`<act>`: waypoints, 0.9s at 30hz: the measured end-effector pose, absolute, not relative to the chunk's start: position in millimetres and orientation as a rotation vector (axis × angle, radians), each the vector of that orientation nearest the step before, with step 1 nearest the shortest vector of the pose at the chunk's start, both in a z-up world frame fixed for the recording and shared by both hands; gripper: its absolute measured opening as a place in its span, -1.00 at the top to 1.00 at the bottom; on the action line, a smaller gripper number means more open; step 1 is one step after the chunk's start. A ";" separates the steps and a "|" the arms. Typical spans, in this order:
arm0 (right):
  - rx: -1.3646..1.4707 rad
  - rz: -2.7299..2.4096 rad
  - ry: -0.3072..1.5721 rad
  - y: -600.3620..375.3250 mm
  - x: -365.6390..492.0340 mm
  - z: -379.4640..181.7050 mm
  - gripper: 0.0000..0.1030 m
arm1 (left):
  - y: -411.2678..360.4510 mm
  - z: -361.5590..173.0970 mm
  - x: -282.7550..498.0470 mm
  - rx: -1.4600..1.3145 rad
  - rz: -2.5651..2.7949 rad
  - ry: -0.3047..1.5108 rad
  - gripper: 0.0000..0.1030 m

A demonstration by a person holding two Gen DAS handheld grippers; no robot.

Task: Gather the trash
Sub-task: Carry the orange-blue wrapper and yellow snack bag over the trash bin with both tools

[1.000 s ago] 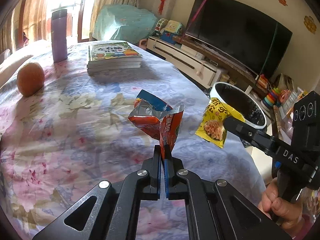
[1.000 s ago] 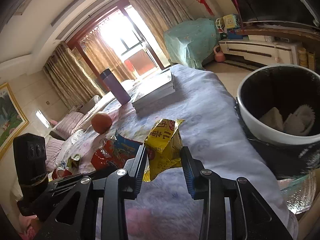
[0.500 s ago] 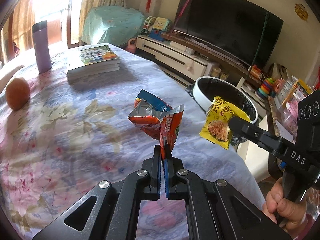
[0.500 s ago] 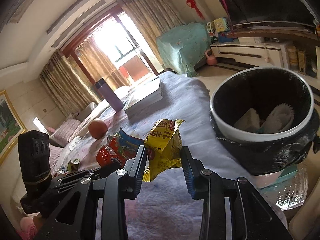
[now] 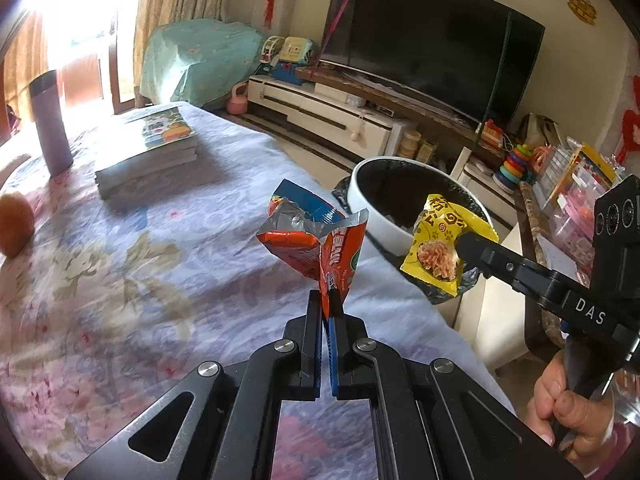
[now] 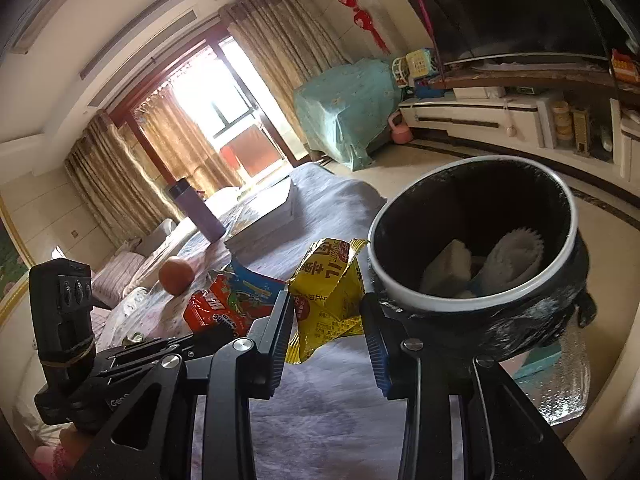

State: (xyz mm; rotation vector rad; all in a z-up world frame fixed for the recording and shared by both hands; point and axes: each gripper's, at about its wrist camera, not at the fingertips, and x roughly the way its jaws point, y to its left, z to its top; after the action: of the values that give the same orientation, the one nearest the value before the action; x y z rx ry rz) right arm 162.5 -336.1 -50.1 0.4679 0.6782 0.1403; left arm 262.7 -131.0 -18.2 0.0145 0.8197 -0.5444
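Note:
My left gripper (image 5: pixel 329 300) is shut on the corner of a torn red and blue snack wrapper (image 5: pixel 316 240), held up above the flowered tablecloth (image 5: pixel 120 280). My right gripper (image 6: pixel 328 312) is shut on a crumpled yellow snack wrapper (image 6: pixel 328 292), which shows at the right of the left wrist view as the yellow wrapper (image 5: pixel 440 248) in front of the bin. The white-rimmed trash bin (image 6: pixel 480 300) with a black liner stands just beyond the table's edge, close to the right gripper, with white paper scraps inside. The red wrapper (image 6: pixel 224 304) appears left of the yellow one.
On the table stand a stack of books (image 5: pixel 148 148), a purple bottle (image 5: pixel 52 120) and an orange (image 5: pixel 14 226). Behind the bin are a white TV cabinet (image 5: pixel 332 116), a large TV (image 5: pixel 432 44) and toys (image 5: pixel 516 164). A hand (image 5: pixel 568 408) grips the right gripper's handle.
Both grippers have carried their wrappers toward the table's edge and the bin, which now looms larger and nearer in both views. Neither grip has changed.

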 end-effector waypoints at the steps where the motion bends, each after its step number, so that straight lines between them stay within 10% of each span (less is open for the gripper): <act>1: 0.468 0.133 0.676 -338.6 162.0 -49.3 0.31 | -132.8 -17.6 263.3 0.016 -0.548 0.819 0.98; 27: 0.484 0.084 0.651 -363.9 150.1 -42.0 0.31 | -164.3 -10.6 274.2 0.064 -0.600 0.802 0.98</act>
State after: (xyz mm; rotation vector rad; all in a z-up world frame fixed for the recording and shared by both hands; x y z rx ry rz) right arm 150.1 -363.9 -42.0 0.4844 0.6509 0.0842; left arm 274.2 -164.3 -10.6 0.0637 0.8020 -0.6004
